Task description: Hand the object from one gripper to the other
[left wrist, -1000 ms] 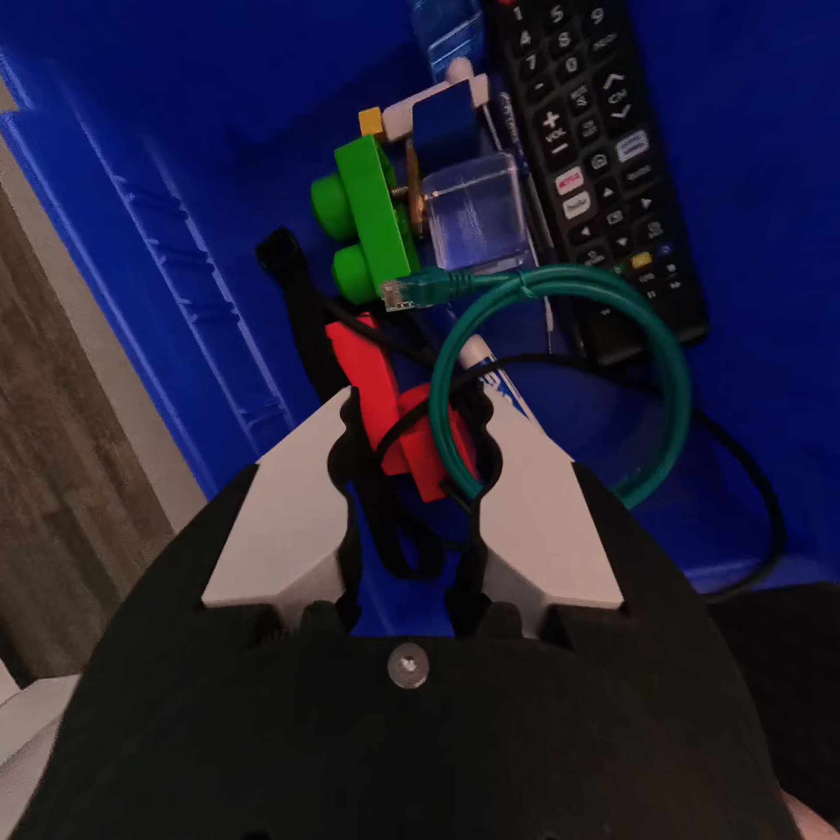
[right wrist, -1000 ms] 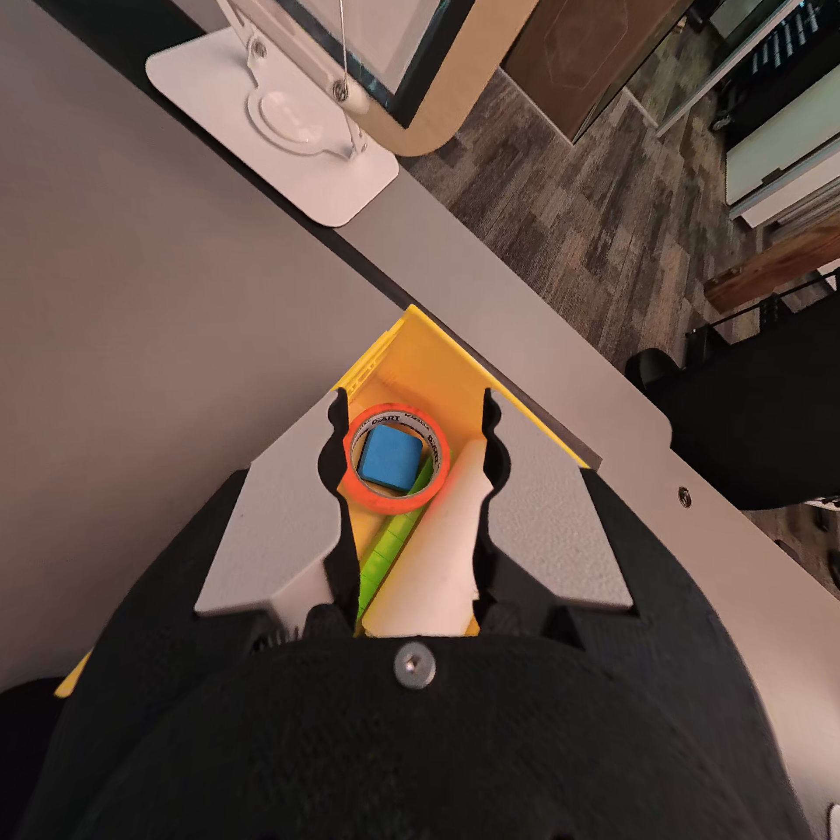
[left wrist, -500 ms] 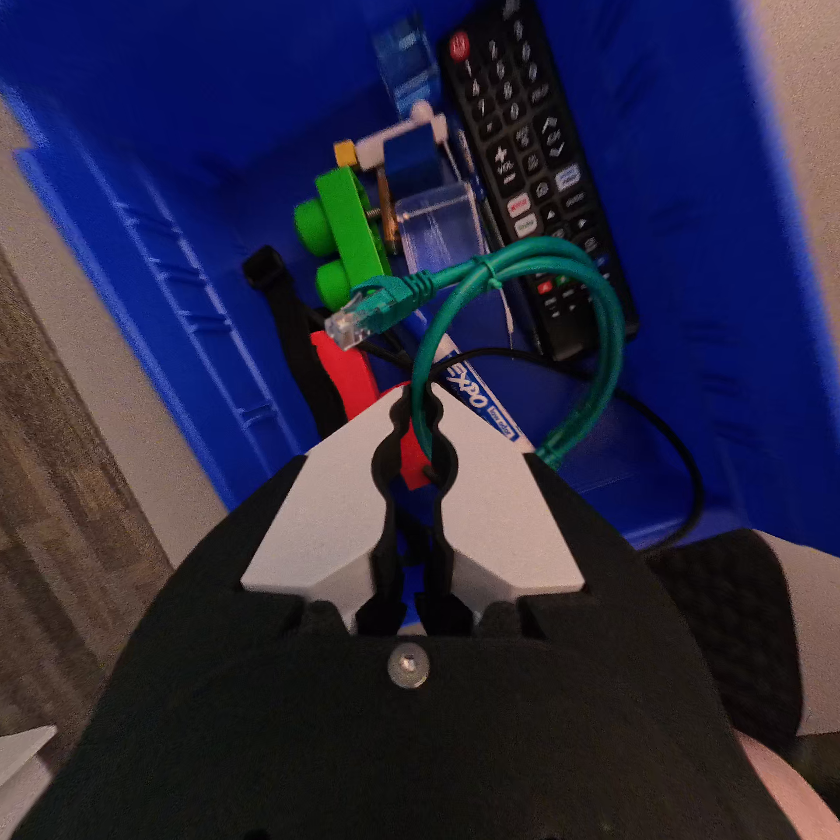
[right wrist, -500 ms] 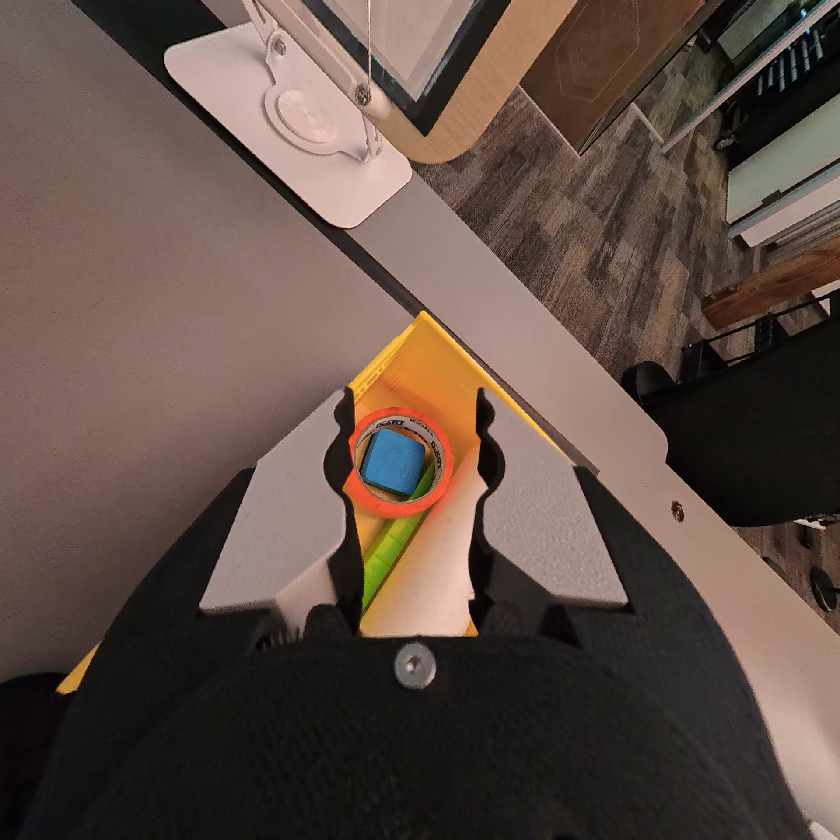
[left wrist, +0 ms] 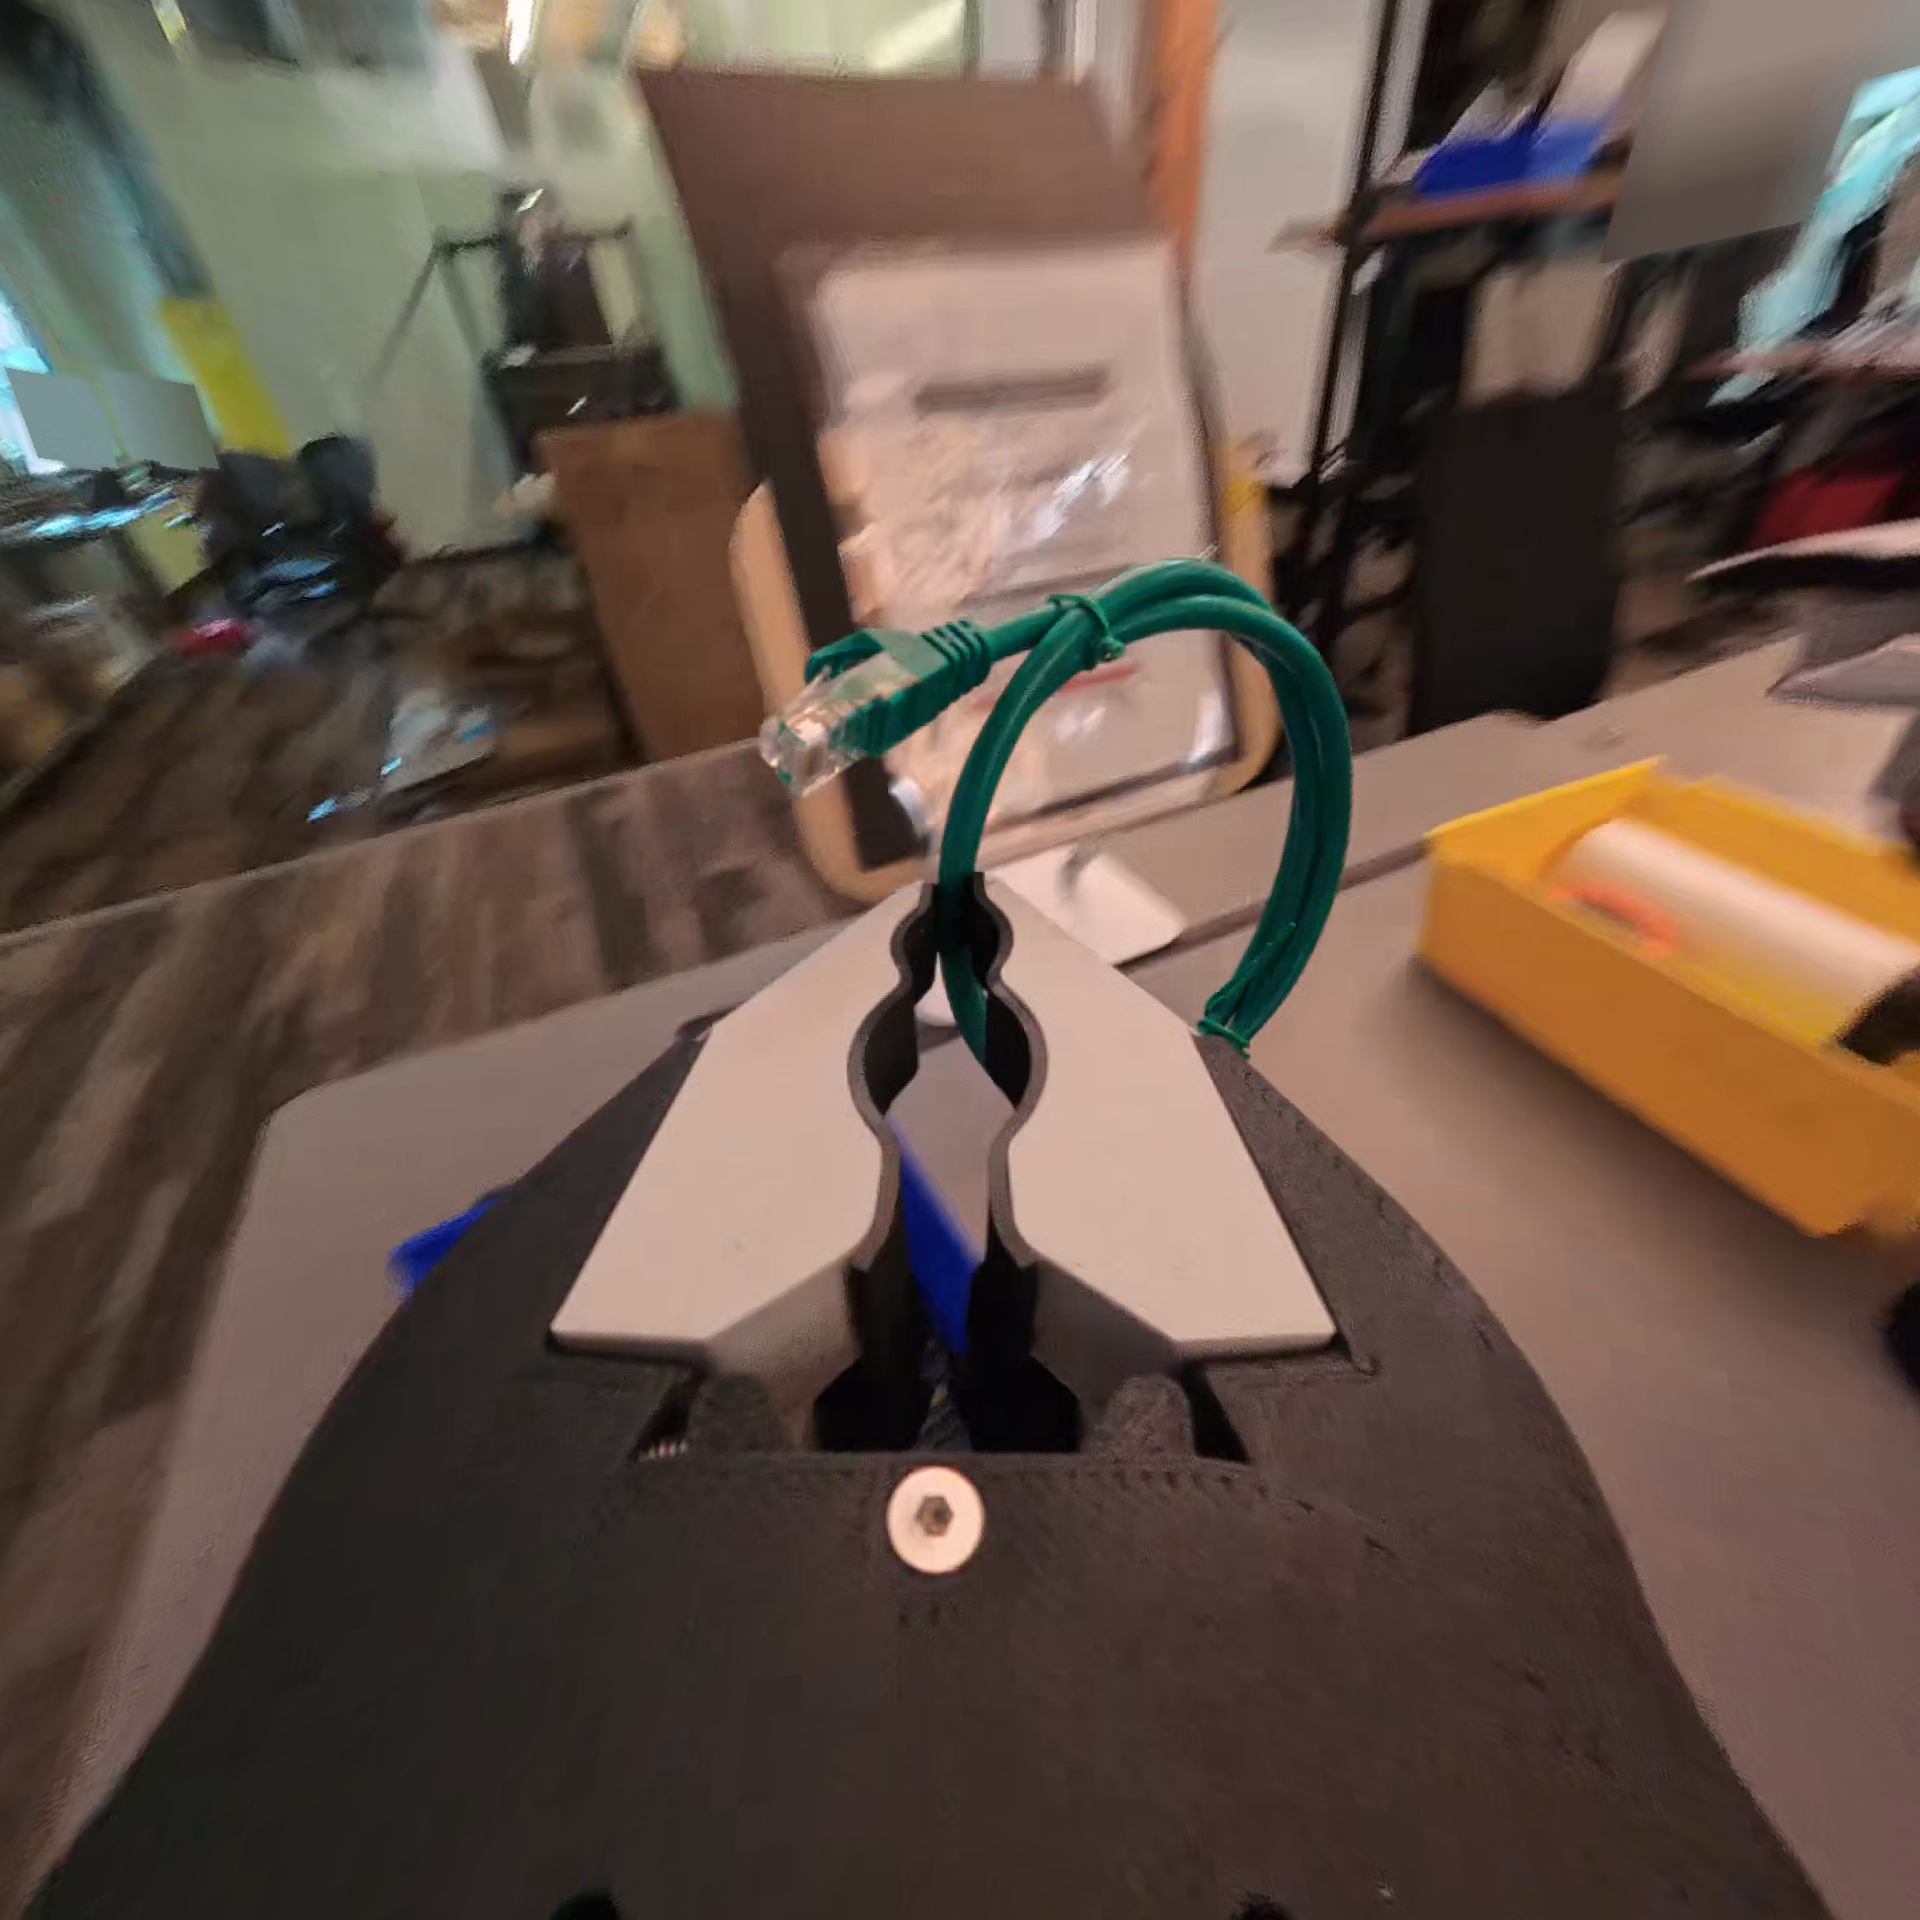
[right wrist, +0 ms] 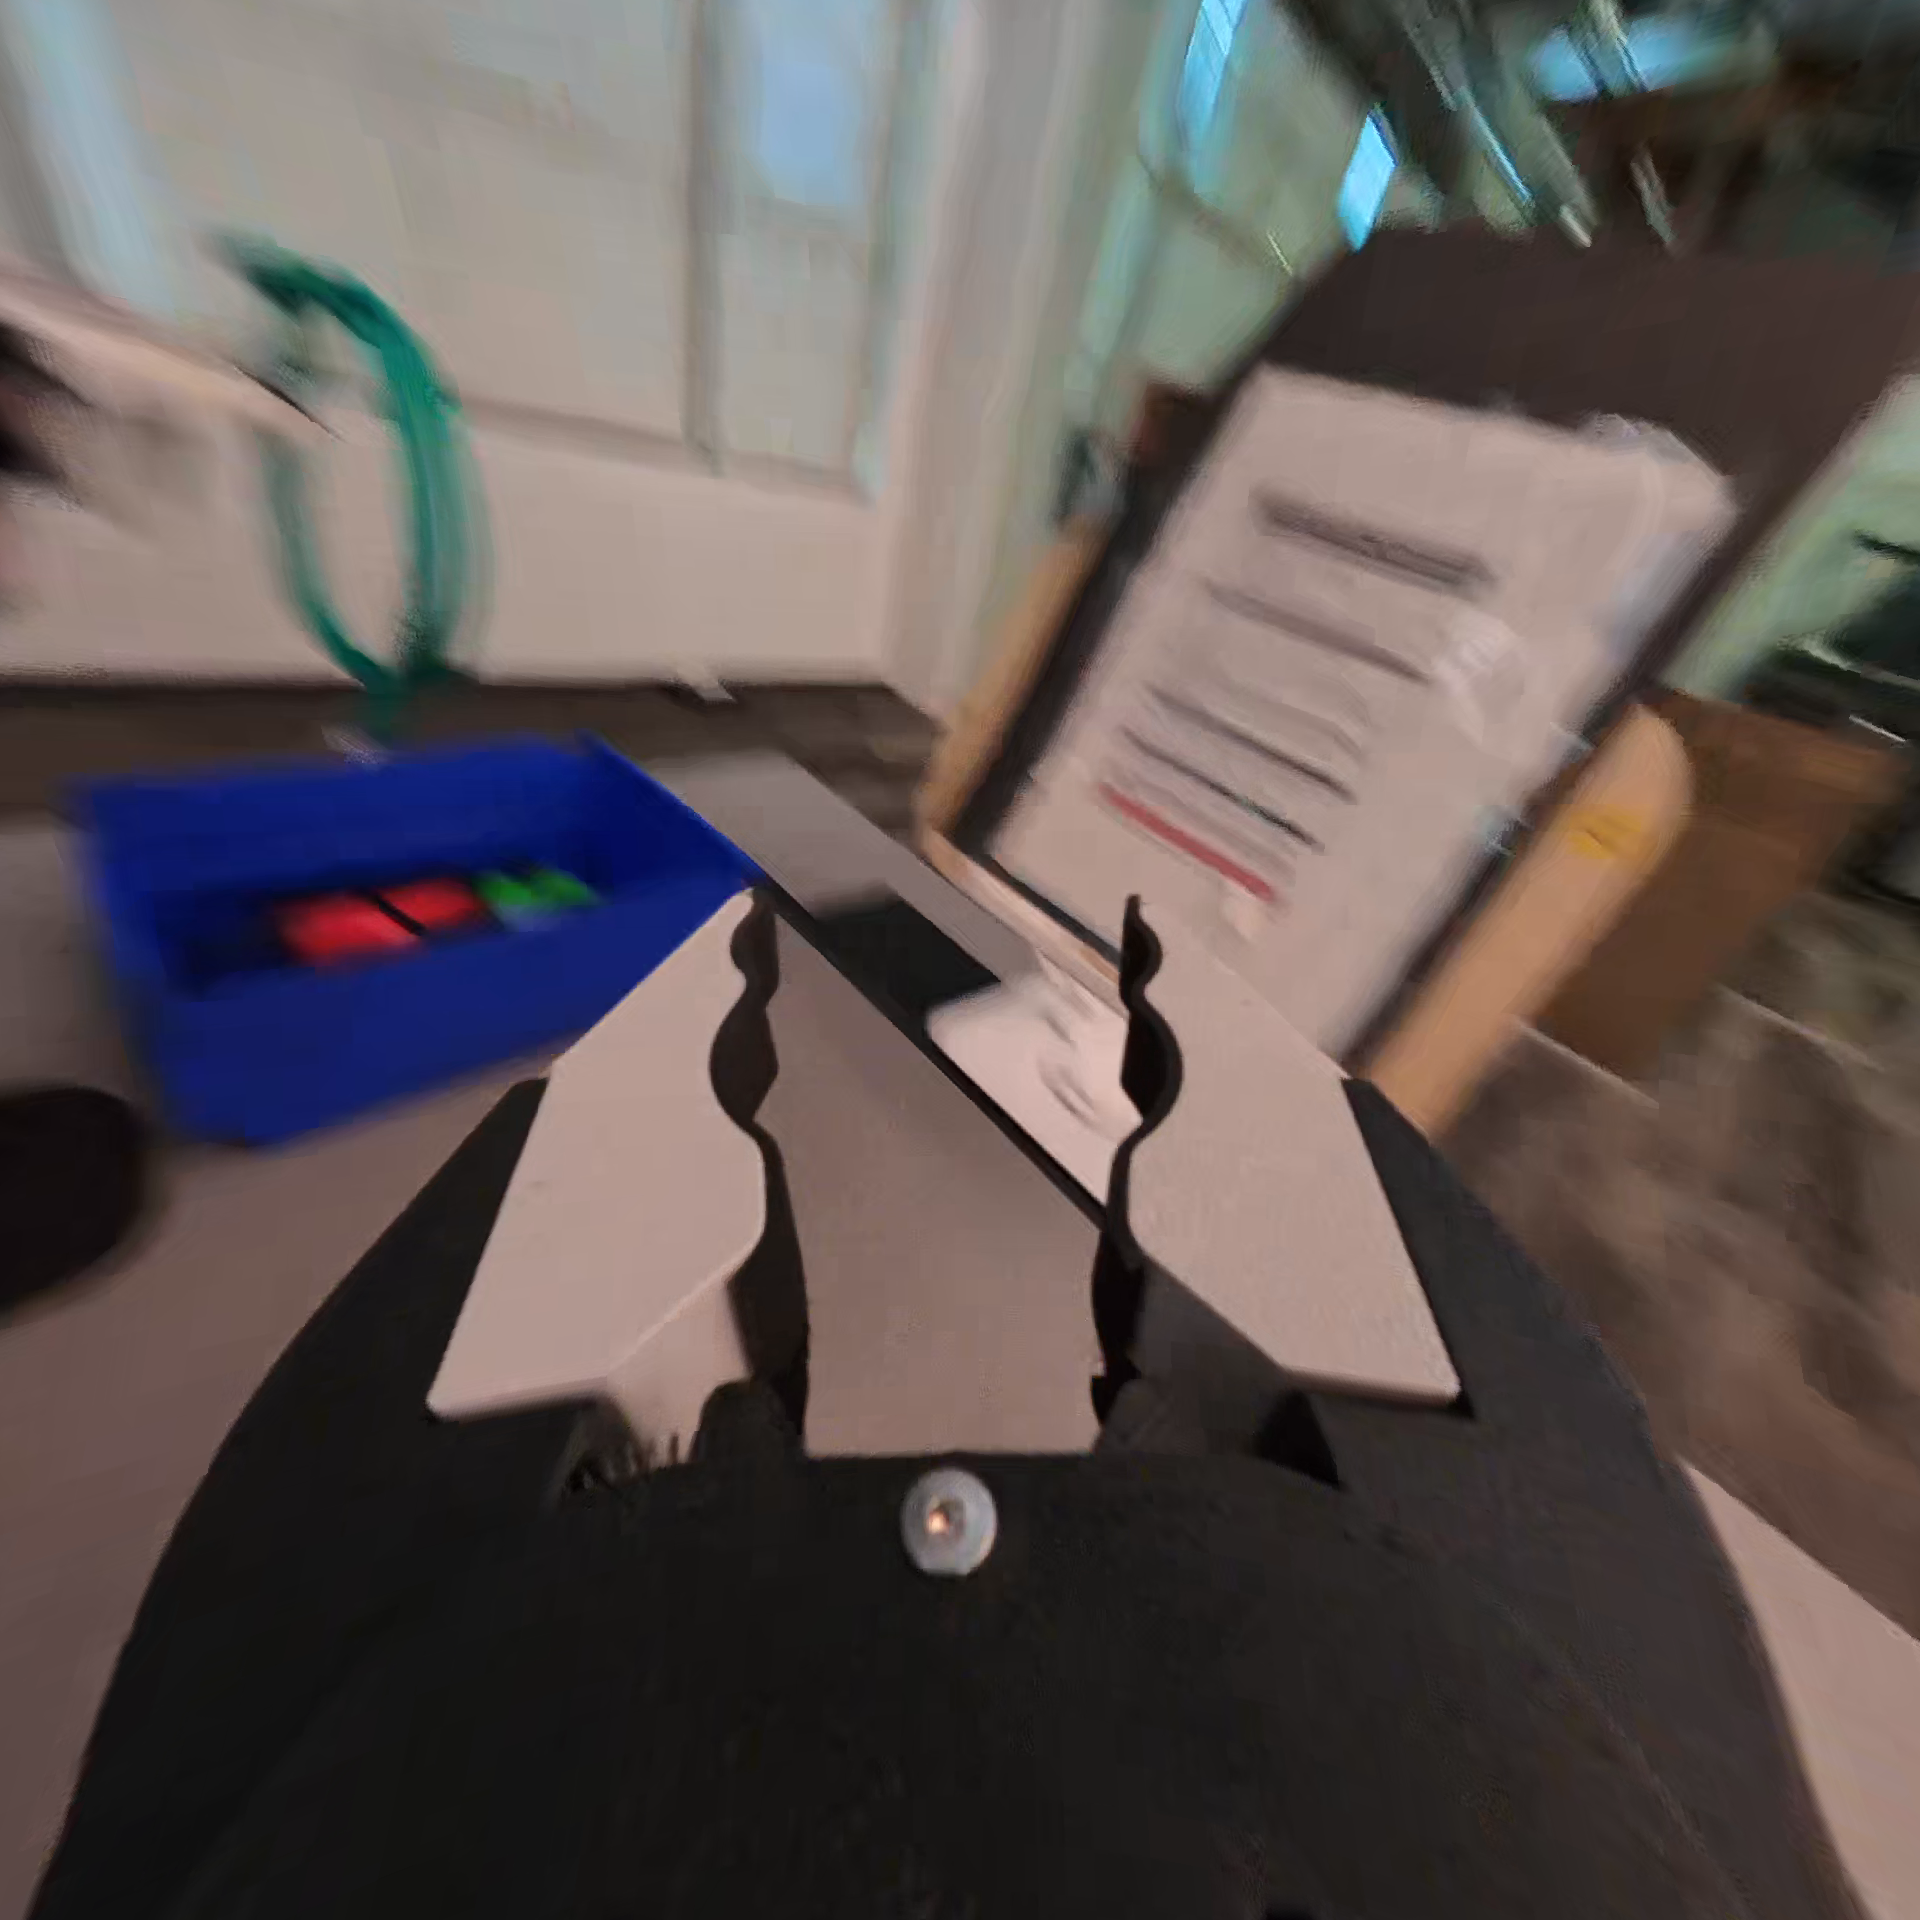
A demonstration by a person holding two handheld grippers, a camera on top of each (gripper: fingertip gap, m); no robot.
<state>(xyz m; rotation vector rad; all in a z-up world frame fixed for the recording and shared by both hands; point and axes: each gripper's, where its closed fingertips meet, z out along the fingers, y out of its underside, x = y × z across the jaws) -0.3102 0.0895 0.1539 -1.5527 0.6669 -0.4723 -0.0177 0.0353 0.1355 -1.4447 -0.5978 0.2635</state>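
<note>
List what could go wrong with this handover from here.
1. The left gripper pinches only one thin strand of the green cable near its tips; it could slip out.
2. The coil and plug dangle free, so the open right gripper may close on air.
3. Both views are motion-blurred; fast swinging could snag the coil.

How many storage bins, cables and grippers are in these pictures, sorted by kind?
Bins: 2, the blue bin and yellow bin
Cables: 1, the green cable
Grippers: 2, the left gripper and right gripper
Total: 5
</note>
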